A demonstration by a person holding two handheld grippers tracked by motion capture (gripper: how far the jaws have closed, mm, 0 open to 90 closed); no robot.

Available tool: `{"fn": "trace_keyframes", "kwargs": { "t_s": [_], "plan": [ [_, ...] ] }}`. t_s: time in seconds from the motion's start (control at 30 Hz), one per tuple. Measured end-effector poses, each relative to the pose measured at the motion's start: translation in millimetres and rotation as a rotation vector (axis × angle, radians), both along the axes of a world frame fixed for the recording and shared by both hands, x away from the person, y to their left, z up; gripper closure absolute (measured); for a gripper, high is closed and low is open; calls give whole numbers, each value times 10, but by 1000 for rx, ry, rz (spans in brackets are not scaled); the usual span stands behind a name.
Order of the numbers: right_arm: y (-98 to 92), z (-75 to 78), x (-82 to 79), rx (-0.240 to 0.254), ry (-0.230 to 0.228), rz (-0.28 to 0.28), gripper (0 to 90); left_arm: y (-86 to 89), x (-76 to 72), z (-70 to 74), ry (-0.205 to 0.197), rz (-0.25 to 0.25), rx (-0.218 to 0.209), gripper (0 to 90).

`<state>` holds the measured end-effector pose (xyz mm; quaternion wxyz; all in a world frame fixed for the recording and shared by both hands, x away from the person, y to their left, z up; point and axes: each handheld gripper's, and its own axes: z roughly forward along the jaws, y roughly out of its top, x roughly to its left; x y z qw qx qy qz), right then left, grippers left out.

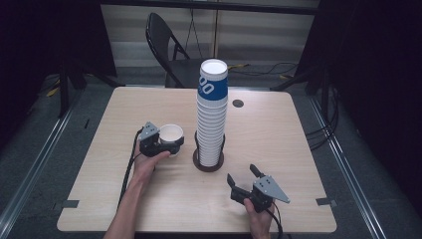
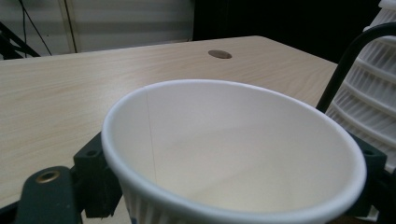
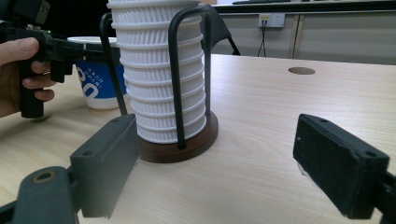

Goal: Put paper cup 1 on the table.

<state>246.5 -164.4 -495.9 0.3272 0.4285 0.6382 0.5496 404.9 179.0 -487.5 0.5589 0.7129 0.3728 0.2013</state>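
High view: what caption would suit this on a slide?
Left claw grips a single paper cup beside the tall cup stack; right claw waits open.

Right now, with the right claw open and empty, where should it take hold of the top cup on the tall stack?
Probably at the blue-printed white paper cup topping the stack, just under its rim, coming from the right claw side: only that cup stands proud above the black wire holder.

A: How is the left black hand-held gripper [image 1: 168, 143] set?
B: Its jaws are closed round something, the left hand [image 1: 148, 163] wrapped on its grip.
A: And the right black hand-held gripper [image 1: 243, 176]?
B: Jaws spread wide, nothing between them, right hand [image 1: 259, 218] beneath.
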Motion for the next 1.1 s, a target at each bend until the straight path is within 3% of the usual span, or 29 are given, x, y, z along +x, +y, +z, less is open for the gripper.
{"fn": "trace_keyframes", "kwargs": {
  "t_s": [0.1,0.37,0.63,1.1],
  "plan": [
    [3,0,4,-2,-1,0,138,7,-4,7,10,5,23,157],
    [2,0,5,-3,0,3,138,8,-15,-32,106,16,78,157],
    [0,1,7,-2,5,7,144,10,-51,-47,131,24,147,161],
    [7,1,6,-4,4,8,147,110,-220,-63,105,36,113,157]
  ]
}}
